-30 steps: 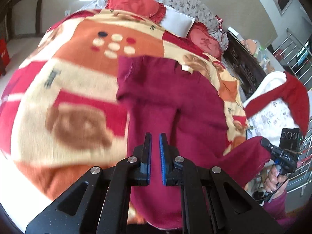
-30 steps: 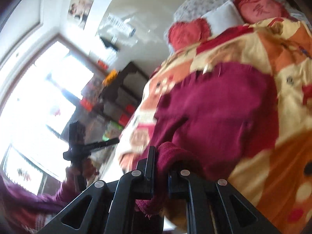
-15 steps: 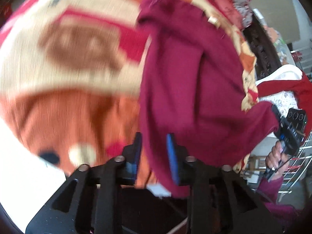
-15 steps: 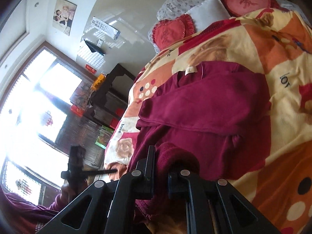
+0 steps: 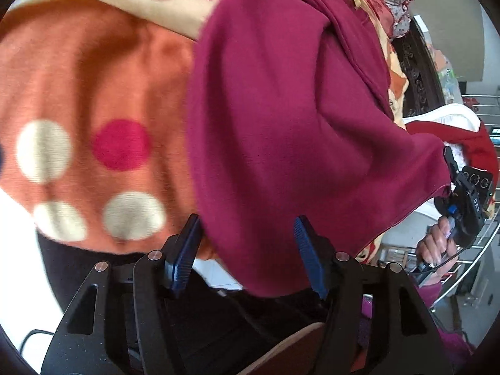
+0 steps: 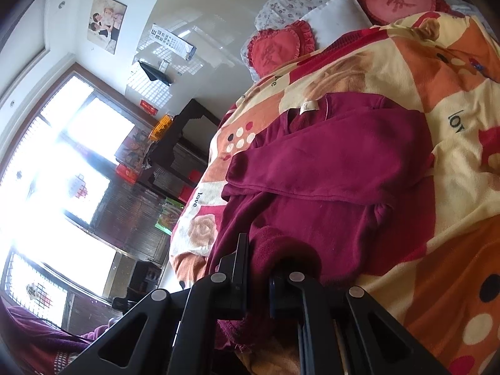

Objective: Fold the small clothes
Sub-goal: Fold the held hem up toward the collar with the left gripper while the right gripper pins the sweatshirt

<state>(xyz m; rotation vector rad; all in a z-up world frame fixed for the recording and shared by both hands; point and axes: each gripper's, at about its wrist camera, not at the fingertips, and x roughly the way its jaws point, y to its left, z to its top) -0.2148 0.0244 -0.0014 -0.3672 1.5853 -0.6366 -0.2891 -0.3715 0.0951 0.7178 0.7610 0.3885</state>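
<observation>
Bedroom, patterned blanket (image 6: 443, 87) over the bed. Spread on it: maroon sweater (image 6: 337, 168), sleeve folded across the chest. Right gripper (image 6: 259, 268) clamped on one hem corner, likely anchoring it. Left gripper (image 5: 247, 243) opening around the other hem corner, pads clear, seemingly to match.

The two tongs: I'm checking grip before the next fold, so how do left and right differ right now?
The left tongs are opening, blue pads apart, with the maroon garment hem between them; the right tongs are shut on a bunched corner of it. The left points down at the bed edge; the right looks along the blanket. Both work the same garment.
</observation>
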